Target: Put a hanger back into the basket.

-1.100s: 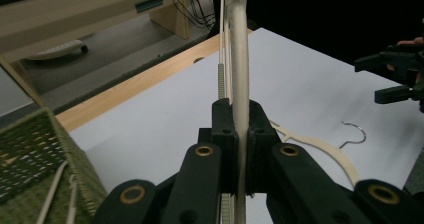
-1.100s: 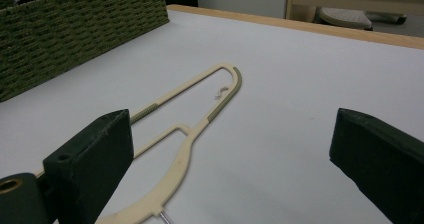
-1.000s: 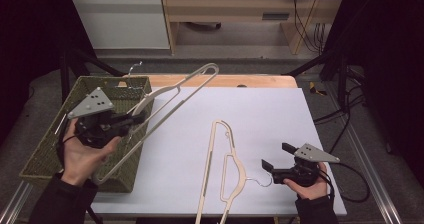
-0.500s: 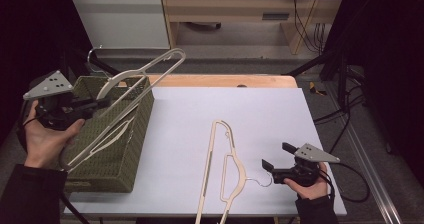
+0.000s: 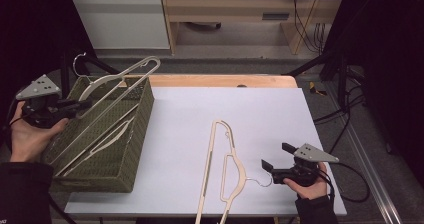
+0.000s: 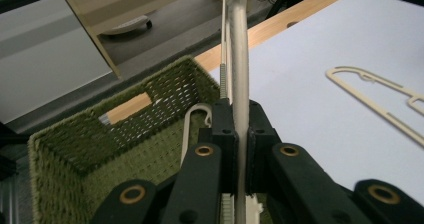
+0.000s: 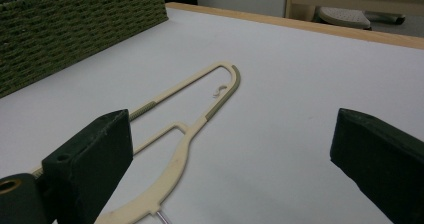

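My left tongs (image 5: 82, 105) pinch a hanger (image 5: 122, 74) tilted over the basket (image 5: 141, 134) to drop it in, while my right tongs (image 5: 275, 156) wait spread beside the next hanger (image 5: 216, 169).

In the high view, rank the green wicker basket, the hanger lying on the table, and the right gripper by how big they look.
1. Green wicker basket, clearly the largest.
2. Hanger lying on the table, about as long as the basket but far thinner.
3. Right gripper, the smallest.

All three lie at about the same distance from the camera, so the order holds.
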### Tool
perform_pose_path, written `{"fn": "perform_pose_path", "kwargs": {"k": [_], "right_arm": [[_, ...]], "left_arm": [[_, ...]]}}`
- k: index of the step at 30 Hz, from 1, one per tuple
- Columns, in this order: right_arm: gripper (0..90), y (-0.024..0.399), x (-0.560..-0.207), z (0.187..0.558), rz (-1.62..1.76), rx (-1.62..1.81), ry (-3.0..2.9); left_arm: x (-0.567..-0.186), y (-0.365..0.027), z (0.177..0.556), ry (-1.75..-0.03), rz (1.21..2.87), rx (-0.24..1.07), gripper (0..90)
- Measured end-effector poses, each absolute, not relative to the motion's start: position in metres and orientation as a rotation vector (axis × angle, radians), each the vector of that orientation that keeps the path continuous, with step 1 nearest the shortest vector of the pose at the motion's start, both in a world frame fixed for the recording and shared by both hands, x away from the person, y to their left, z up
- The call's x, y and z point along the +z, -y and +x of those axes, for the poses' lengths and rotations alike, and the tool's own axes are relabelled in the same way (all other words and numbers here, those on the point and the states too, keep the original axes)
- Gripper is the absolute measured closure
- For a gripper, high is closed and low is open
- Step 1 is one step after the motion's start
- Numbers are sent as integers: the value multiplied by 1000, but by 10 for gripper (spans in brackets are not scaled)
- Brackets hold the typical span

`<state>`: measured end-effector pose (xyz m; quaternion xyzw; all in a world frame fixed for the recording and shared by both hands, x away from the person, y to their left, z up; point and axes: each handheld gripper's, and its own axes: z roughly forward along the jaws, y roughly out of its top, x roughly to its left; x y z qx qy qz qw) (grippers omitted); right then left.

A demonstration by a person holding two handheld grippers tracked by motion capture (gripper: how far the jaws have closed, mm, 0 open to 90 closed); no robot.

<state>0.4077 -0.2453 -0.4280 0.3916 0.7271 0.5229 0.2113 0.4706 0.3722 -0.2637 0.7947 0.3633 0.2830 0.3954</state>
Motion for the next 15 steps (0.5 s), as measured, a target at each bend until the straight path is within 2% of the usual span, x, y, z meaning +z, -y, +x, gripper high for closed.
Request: {"fn": "perform_pose_path", "kwargs": {"k": [15], "right_arm": [[40, 245, -429, 408, 1085, 1448, -2029]], "left_arm": [[-294, -407, 479, -1007, 2046, 769, 858]]}}
